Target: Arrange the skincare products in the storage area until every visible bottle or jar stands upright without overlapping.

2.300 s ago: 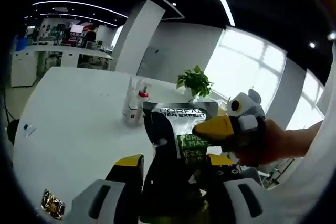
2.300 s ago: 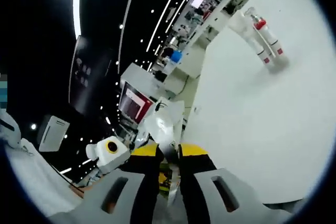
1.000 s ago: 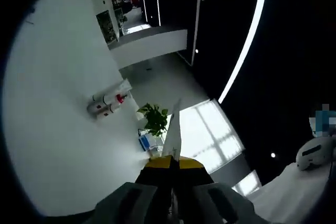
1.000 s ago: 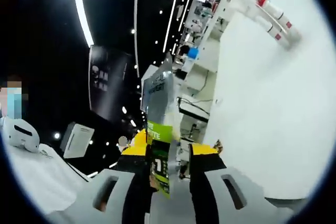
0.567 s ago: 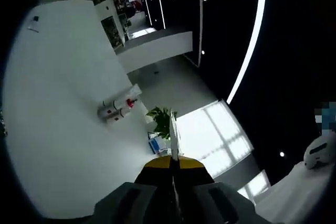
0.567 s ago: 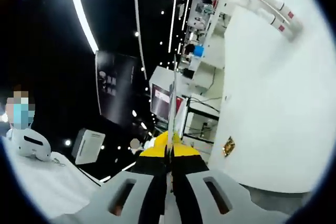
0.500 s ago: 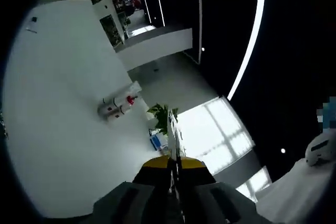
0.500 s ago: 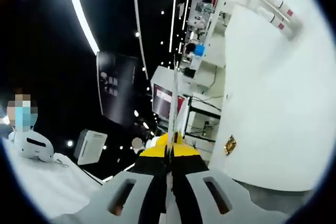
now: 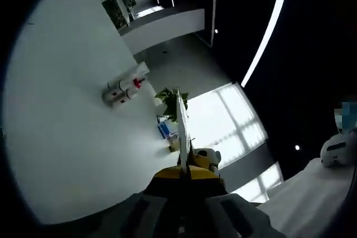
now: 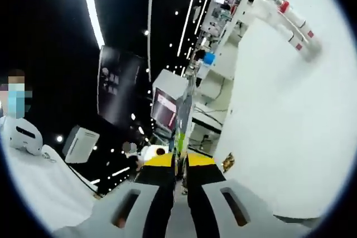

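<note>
A flat silver and green sachet (image 9: 181, 129) shows edge-on as a thin blade, and my left gripper (image 9: 184, 172) is shut on its lower end. In the right gripper view the same sachet (image 10: 183, 116) rises edge-on from my right gripper (image 10: 178, 166), which is shut on it. The right gripper's yellow and white tip (image 9: 207, 156) peeks out just behind the sachet in the left gripper view. Far off on the white table (image 9: 67, 126), a small cluster of white bottles with red caps (image 9: 120, 90) stands together; the right gripper view shows these bottles (image 10: 292, 23) at the upper right.
Both views are rolled strongly, so the table (image 10: 279, 126) runs up one side. A small gold wrapped item (image 10: 227, 163) lies on the table near my right gripper. A potted plant (image 9: 170, 100) stands beyond the table's far edge. A person in white stands at the edge of both views.
Both cameras have shifted slightly while the sachet stays pinched edge-on in both grippers. The right gripper's tip now shows behind the sachet in the left gripper view. The bottles have not moved.
</note>
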Action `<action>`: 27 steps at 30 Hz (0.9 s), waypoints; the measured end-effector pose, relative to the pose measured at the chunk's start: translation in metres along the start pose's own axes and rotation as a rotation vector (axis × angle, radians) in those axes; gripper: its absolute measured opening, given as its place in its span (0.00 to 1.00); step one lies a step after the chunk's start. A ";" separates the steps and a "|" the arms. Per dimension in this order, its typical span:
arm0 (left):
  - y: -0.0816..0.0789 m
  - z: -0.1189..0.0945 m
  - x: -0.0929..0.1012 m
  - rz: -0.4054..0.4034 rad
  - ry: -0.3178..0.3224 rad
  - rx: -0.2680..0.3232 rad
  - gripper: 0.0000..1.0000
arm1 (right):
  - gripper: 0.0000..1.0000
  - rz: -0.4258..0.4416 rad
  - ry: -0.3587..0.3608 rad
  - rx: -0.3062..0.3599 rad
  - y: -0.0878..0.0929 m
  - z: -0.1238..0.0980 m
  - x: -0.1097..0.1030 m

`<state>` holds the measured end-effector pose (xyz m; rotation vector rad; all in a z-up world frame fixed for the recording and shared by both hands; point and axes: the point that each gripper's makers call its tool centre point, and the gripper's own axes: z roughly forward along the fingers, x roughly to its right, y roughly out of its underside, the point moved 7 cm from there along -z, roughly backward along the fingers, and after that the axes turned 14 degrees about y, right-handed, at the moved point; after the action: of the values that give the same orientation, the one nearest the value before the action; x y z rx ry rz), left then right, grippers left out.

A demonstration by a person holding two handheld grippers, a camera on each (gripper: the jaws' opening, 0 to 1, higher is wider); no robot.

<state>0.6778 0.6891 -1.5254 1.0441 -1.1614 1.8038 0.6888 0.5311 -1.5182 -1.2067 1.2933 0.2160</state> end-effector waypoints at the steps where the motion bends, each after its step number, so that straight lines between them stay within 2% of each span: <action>1: -0.003 0.000 -0.002 -0.003 -0.002 0.009 0.01 | 0.22 -0.030 0.010 0.005 0.000 0.000 -0.001; 4: -0.010 0.000 -0.009 -0.008 -0.009 0.018 0.01 | 0.33 -0.131 0.069 0.002 -0.001 -0.002 0.000; 6: -0.015 0.000 -0.012 -0.009 -0.010 0.017 0.01 | 0.39 -0.232 0.153 0.039 -0.005 -0.004 0.006; 8: -0.024 0.001 -0.019 -0.007 -0.017 0.021 0.01 | 0.49 -0.266 0.235 0.066 -0.007 -0.006 0.012; 11: -0.036 0.004 -0.026 -0.010 -0.032 0.047 0.01 | 0.58 -0.332 0.299 0.056 -0.005 -0.008 0.016; 12: -0.041 0.006 -0.030 -0.009 -0.040 0.055 0.01 | 0.58 -0.420 0.353 0.053 -0.004 -0.011 0.020; 14: -0.050 0.010 -0.036 -0.013 -0.045 0.061 0.01 | 0.56 -0.492 0.406 0.047 -0.001 -0.013 0.023; 15: -0.051 0.011 -0.037 -0.013 -0.047 0.062 0.01 | 0.56 -0.543 0.455 0.048 0.001 -0.014 0.027; 18: -0.063 0.016 -0.045 -0.016 -0.055 0.076 0.01 | 0.62 -0.633 0.544 0.037 0.005 -0.013 0.032; 20: -0.069 0.019 -0.049 -0.022 -0.055 0.092 0.01 | 0.65 -0.692 0.572 0.029 0.005 -0.009 0.033; 23: -0.081 0.027 -0.061 -0.035 -0.059 0.099 0.01 | 0.63 -0.810 0.641 -0.047 0.007 -0.005 0.037; 25: -0.088 0.032 -0.070 -0.044 -0.068 0.098 0.01 | 0.65 -0.852 0.659 -0.032 0.005 -0.003 0.040; 27: -0.096 0.037 -0.078 -0.051 -0.072 0.104 0.01 | 0.65 -0.846 0.685 -0.024 0.004 -0.004 0.046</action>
<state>0.8021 0.6735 -1.5544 1.1967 -1.0833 1.8156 0.6995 0.5077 -1.5572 -1.8225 1.2086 -0.8593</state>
